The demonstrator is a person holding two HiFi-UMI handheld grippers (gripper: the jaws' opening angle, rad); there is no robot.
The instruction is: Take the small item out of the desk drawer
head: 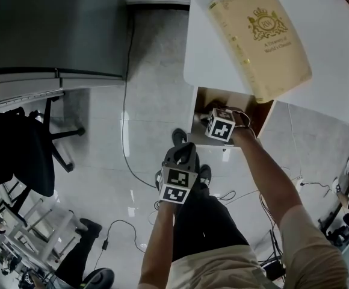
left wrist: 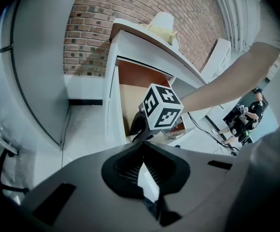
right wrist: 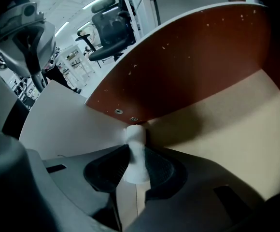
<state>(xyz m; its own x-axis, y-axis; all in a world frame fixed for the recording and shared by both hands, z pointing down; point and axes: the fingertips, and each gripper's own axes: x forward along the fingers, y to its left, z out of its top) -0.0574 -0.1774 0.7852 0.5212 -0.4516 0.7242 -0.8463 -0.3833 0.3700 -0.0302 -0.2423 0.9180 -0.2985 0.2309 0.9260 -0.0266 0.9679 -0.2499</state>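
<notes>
The desk drawer [head: 260, 114] stands pulled out under the white desktop [head: 207, 53], its brown side wall [right wrist: 188, 66] and tan floor [right wrist: 236, 129] in the right gripper view. A small white pawn-shaped item [right wrist: 134, 151] stands near the drawer's corner. My right gripper [right wrist: 135, 172] reaches steeply down into the drawer [head: 213, 112], and its pads press on the item's base. My left gripper [head: 183, 153] hangs over the floor in front of the drawer. Its jaws [left wrist: 147, 179] are shut, with only a pale sliver showing between the pads. From the left gripper view the right gripper's marker cube [left wrist: 162, 106] hides the item.
A large cream book [head: 262, 38] lies on the desktop and overhangs the drawer. A black office chair [head: 24, 149] stands at the left. Cables [head: 125, 143] run over the grey floor, and the person's legs and shoes [head: 179, 137] stand below the drawer.
</notes>
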